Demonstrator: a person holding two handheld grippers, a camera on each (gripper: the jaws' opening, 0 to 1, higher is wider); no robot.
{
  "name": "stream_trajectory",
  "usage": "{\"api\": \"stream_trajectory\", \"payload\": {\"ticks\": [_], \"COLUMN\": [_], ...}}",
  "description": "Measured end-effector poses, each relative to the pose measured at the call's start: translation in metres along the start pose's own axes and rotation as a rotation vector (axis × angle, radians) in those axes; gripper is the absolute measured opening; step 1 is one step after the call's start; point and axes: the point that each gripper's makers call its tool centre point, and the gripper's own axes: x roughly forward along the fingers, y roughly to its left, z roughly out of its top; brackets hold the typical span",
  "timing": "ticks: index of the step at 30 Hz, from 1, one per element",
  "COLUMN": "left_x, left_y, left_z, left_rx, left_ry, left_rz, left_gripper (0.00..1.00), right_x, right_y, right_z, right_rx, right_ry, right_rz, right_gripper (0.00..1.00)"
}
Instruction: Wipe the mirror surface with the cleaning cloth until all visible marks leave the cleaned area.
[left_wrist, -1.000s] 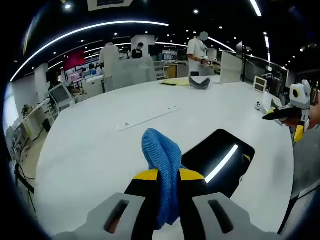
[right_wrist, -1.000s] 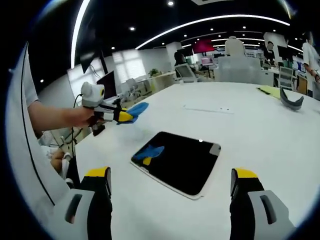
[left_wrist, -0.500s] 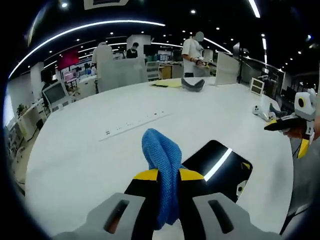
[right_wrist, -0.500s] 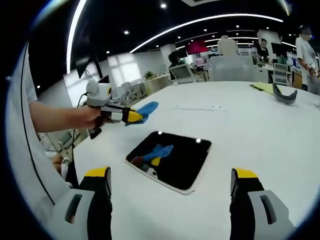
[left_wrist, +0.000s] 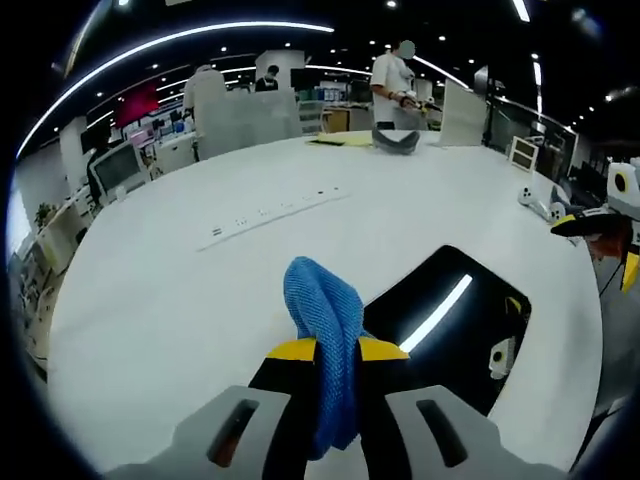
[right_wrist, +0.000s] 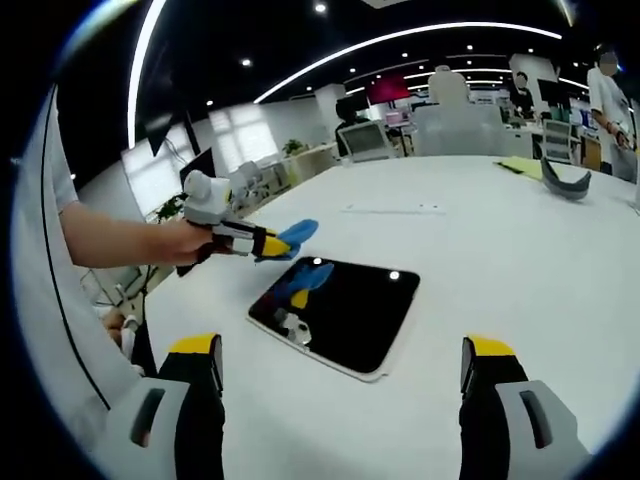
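Outstretched from the person's bare forearm, the left hand-held gripper (right_wrist: 268, 242) hovers over the near edge of the mirror (right_wrist: 340, 312), its yellow-tipped jaws clamped on the cleaning cloth (left_wrist: 325, 330), a blue, coarsely woven bundle bulging above the tips. Dark, glossy and rectangular with rounded corners, the mirror lies flat on the smooth white tabletop (left_wrist: 190, 290), reflecting ceiling lights. Nearer the camera, the right hand-held gripper (right_wrist: 345, 365) has its jaws spread wide, holding nothing.

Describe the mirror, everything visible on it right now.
The mirror is a dark, glossy rectangular slab with rounded corners and a pale edge, lying flat on the white table. It reflects ceiling lights and the blue cloth, which the left gripper holds beside its far corner. Contact with the glass cannot be told.
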Motion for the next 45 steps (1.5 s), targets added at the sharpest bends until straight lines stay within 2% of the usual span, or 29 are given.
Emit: {"api": "stream_trajectory", "payload": {"ticks": [5,8,9,11,13,19,25,31,33,39,45], "left_x": [0.014,0.022,0.022,0.023,0.024,0.023,0.028,0.038,0.041,0.049,0.056], "left_y": [0.005,0.006,0.007,0.009,0.008,0.008,-0.002,-0.018,-0.018,-0.030,-0.035], "left_z": [-0.008,-0.016,-0.014,-0.010,-0.011,-0.010,-0.006,0.001,0.002,0.007,0.010], "left_rx": [-0.008,0.019,0.008,-0.023,0.004,-0.009,0.039,0.076,0.049,0.091,0.096], "left_ry": [0.023,0.048,0.025,0.018,0.004,0.011,0.024,-0.001,-0.002,-0.006,-0.018], "left_rz": [0.009,0.015,0.011,0.007,0.007,0.008,0.004,-0.012,-0.013,-0.026,-0.030], "left_gripper": [0.11,0.11,0.11,0.11,0.11,0.11,0.11,0.11,0.11,0.11,0.11], "right_x": [0.000,0.000,0.000,0.001,0.002,0.006,0.006,0.003,0.002,0.000,0.004], "right_y": [-0.004,-0.006,-0.007,-0.006,-0.005,-0.004,-0.003,-0.005,-0.007,-0.010,-0.010], "right_z": [0.000,0.000,0.000,-0.002,-0.002,-0.001,-0.001,-0.004,-0.004,-0.003,0.000], "right_rx": [0.003,0.011,0.009,0.006,0.005,0.002,0.006,0.014,0.028,0.025,0.015], "right_ry": [0.009,0.010,0.012,0.020,0.021,0.025,0.020,0.023,0.018,0.019,0.023], "right_rz": [-0.005,-0.009,-0.011,-0.009,-0.007,0.003,0.006,0.006,0.007,0.006,0.016], "right_gripper": [0.99,0.99,0.99,0.99,0.99,0.98,0.98,0.97,0.97,0.97,0.97]}}
